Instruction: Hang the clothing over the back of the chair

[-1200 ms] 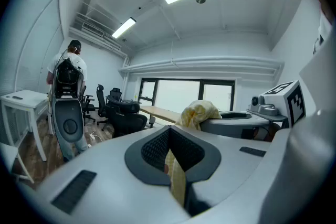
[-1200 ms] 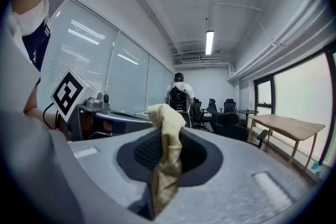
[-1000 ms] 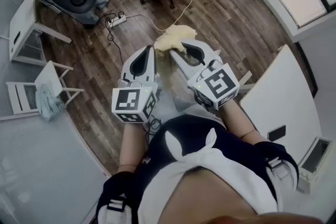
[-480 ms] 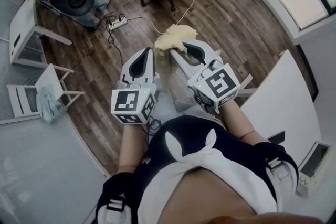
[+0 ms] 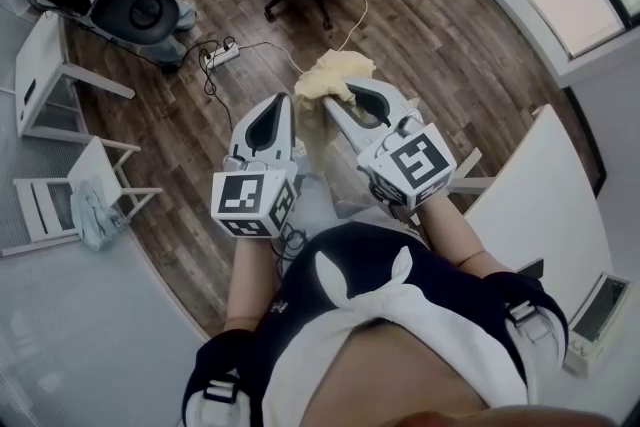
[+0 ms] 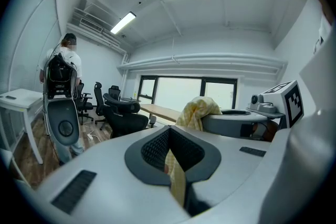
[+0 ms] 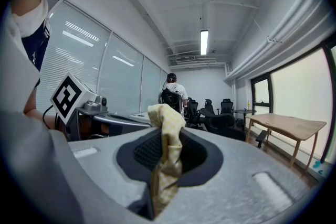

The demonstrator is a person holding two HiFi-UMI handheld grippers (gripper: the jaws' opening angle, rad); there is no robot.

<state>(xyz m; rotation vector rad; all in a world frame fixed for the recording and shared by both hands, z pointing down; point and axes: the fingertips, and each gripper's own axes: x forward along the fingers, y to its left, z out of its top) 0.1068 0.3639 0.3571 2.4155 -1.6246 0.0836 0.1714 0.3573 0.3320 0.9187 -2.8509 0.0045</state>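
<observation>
You have one yellow checked garment (image 5: 335,75), bunched in the air above the wood floor (image 5: 430,45) and gathered at the tips of your two tongs. The left tongs (image 6: 172,157) are clenched on a thin fold of it. The right tongs (image 7: 164,162) are clamped on a thicker bunch that pokes up past the tips. One white chair (image 5: 95,150) stands well off to your left, with a pale blue cloth (image 5: 92,207) on it.

The person wears a dark navy top (image 5: 360,260) with short sleeves (image 5: 222,355) and a white cloth (image 5: 390,300) knotted across it. The left claw (image 5: 280,100) and right claw (image 5: 352,93) are pale grey shells carrying black-and-white marker cubes (image 5: 250,197).
</observation>
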